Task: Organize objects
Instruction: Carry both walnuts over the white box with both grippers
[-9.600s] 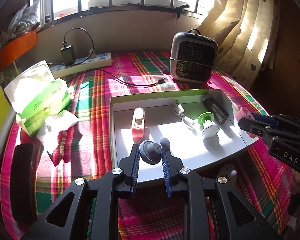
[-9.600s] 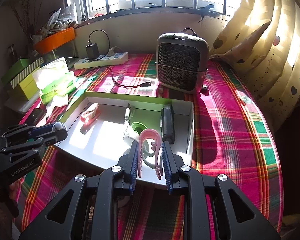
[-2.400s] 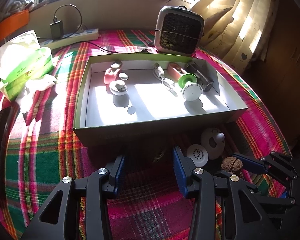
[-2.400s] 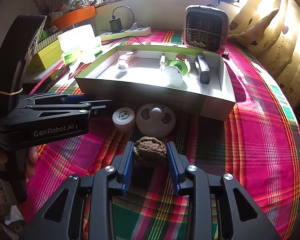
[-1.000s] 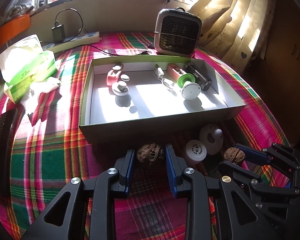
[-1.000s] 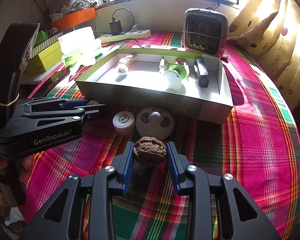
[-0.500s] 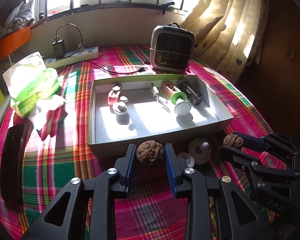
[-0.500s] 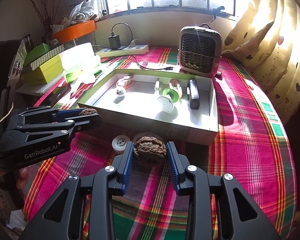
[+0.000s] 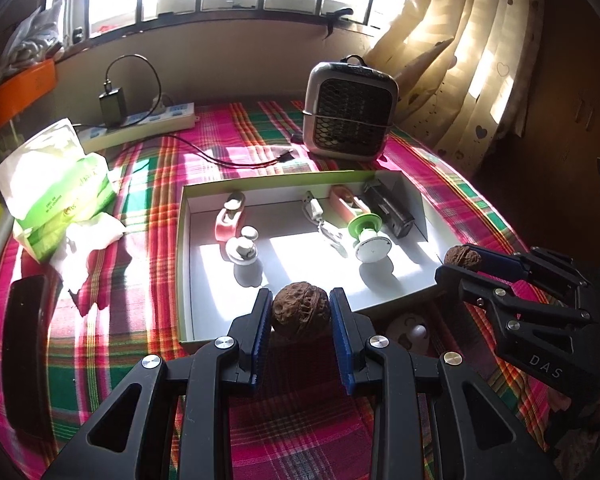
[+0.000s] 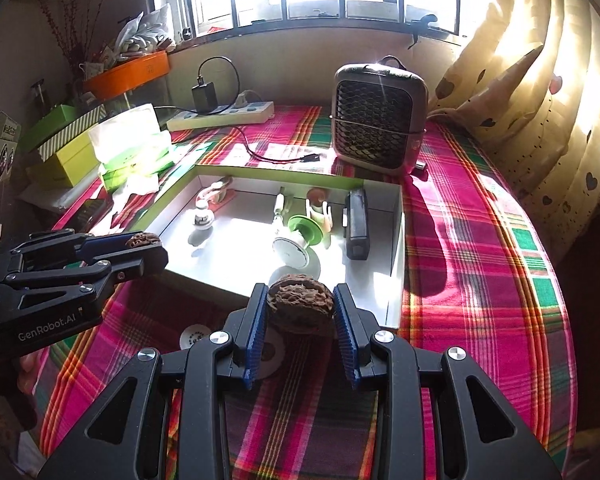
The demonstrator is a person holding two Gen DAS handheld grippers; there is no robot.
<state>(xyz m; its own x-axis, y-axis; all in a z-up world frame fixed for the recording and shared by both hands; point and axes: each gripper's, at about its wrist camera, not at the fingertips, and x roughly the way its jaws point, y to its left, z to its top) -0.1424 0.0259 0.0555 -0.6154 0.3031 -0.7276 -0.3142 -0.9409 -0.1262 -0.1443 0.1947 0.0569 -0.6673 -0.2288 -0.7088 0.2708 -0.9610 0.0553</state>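
walnuts: one clamped in left gripper (image 9: 300,314), one in right gripper (image 10: 300,308), both held near box (image 9: 185,264) front edge. box already holds several small items. two round white pieces, possibly lids, remain on tablecloth (image 10: 480,240) outside box.

Since a second ago, lifted off the worktop (image 10: 480,240): left walnut (image 9: 300,312) and right walnut (image 10: 300,306), now seemingly above the box (image 9: 182,264) edge.

Left gripper (image 9: 300,312) clamped on a walnut (image 9: 300,309), raised over near wall of white tray (image 9: 186,264). Right gripper (image 9: 458,264) alongside, gripping second walnut (image 9: 461,257) beyond tray corner.
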